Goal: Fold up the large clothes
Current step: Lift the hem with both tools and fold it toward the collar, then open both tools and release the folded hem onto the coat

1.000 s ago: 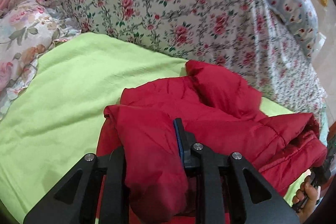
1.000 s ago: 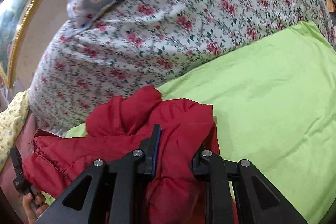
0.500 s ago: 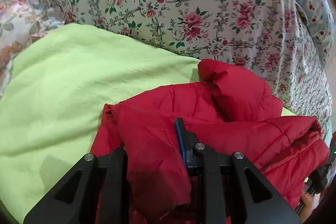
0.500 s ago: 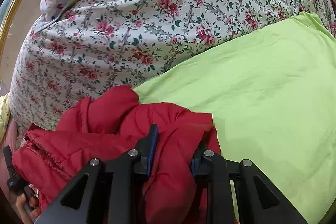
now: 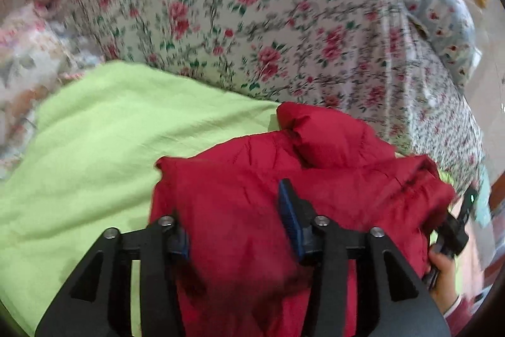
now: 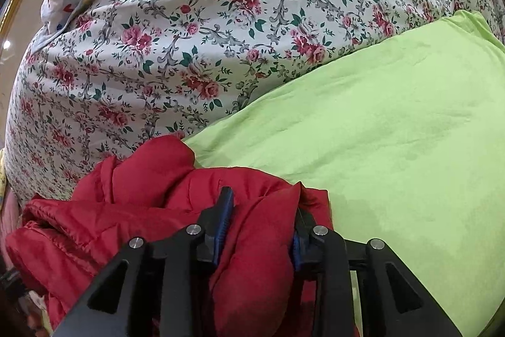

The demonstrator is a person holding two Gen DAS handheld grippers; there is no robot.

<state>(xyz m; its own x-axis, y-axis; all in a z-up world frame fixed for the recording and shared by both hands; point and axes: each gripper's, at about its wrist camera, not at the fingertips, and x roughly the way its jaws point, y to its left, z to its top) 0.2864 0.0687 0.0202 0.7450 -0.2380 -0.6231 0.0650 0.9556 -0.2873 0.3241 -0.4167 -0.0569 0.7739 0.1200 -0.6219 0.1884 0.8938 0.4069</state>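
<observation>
Left gripper [image 5: 235, 218]: jaws opening, with a thick fold of the red jacket [image 5: 315, 166] between them; the picture is blurred, and the pads stand slack against the fabric, not clamping it. Right gripper [image 6: 260, 221]: jaws opening, yet the blue pads press both sides of a jacket [image 6: 164, 179] fold, so the fold remains gripped. The jacket lies bunched directly at and ahead of both jaw sets, on the green sheet [image 5: 104, 128]. In the left view the sheet spreads ahead and to the left of the jaws; in the right view the sheet [image 6: 394, 122] spreads ahead and to the right. Beyond the jacket rises a floral cover [image 6: 221, 21]. In the left view, right of the jaws, a hand [image 5: 443, 272] holds the other tool.
</observation>
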